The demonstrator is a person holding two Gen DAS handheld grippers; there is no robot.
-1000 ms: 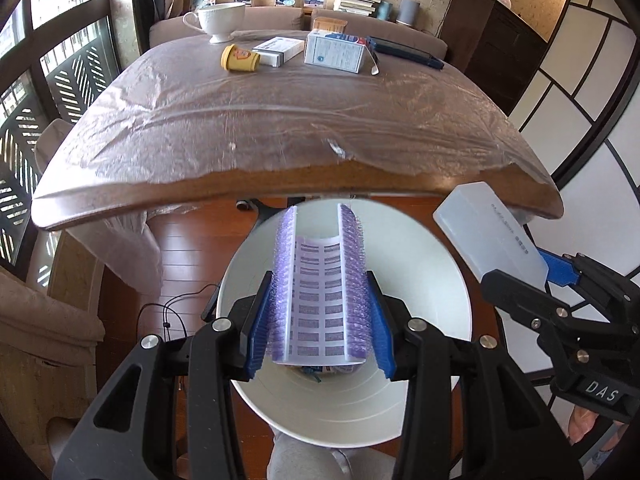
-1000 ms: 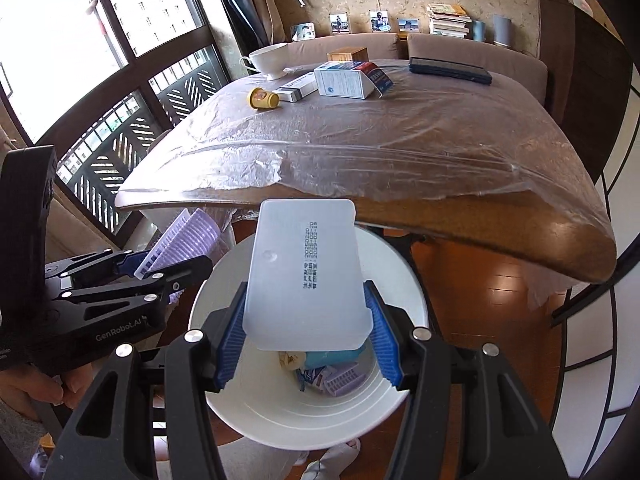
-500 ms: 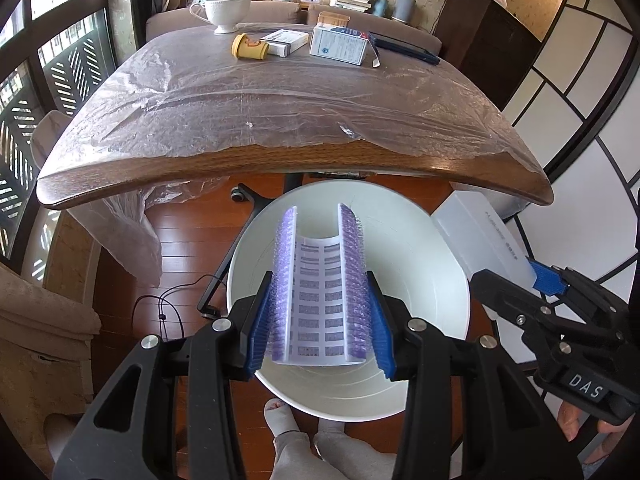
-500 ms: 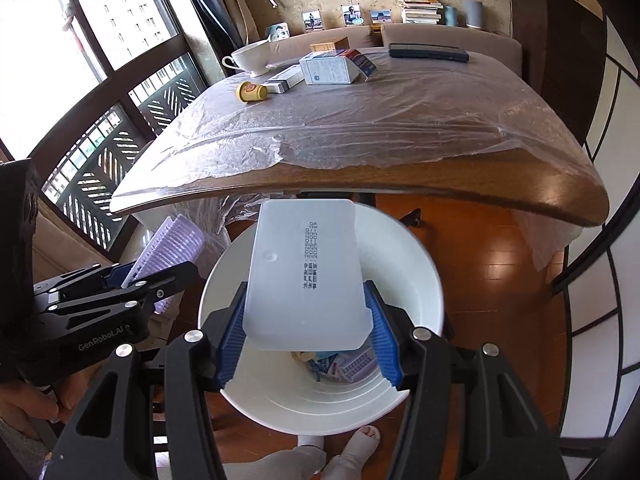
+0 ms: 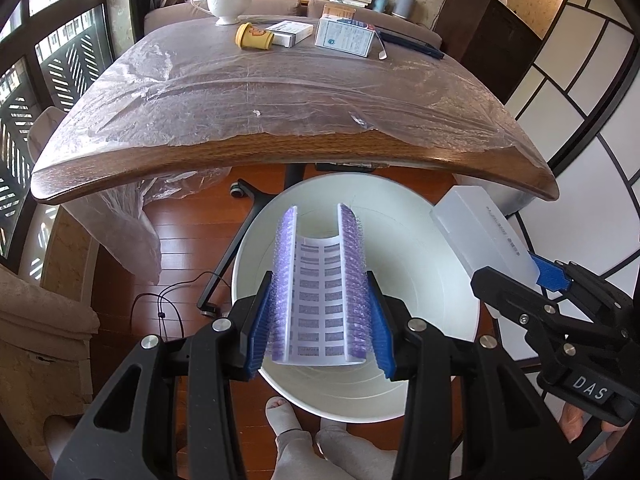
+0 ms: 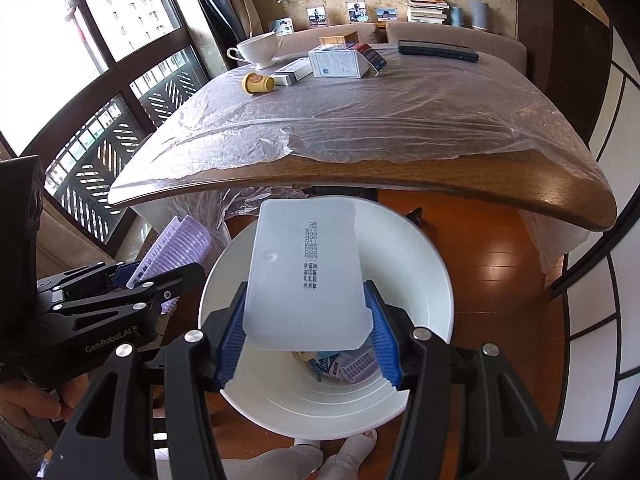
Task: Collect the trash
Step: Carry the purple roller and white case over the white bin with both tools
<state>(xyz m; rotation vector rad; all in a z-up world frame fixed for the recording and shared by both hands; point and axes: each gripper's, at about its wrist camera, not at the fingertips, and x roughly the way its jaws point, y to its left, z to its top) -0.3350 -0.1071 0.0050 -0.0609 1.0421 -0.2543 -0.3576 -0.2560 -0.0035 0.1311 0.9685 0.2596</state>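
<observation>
A white round bin (image 5: 420, 280) (image 6: 424, 264) stands on the floor in front of the table. My left gripper (image 5: 320, 320) is shut on a bent purple bristly sheet (image 5: 320, 280) held over the bin's mouth; in the right wrist view the purple sheet (image 6: 180, 244) shows at the bin's left rim. My right gripper (image 6: 306, 332) is shut on a translucent white plastic box (image 6: 304, 276) with printed dates, also above the bin; the box (image 5: 484, 236) appears at the bin's right rim in the left wrist view. Earlier trash (image 6: 344, 364) lies at the bin's bottom.
The wooden table (image 5: 280, 152) under clear plastic film overhangs the bin. At its far end are a yellow cup (image 5: 254, 36), cartons (image 5: 346, 36), a white teacup (image 5: 228, 0) and a dark flat case (image 6: 438, 52). A chair base (image 5: 236, 240) and the person's socked feet (image 5: 312, 440) are close by.
Both views have shifted slightly, with the table and bin sliding a little lower in the picture. Both grips are unchanged and both items stay over the bin.
</observation>
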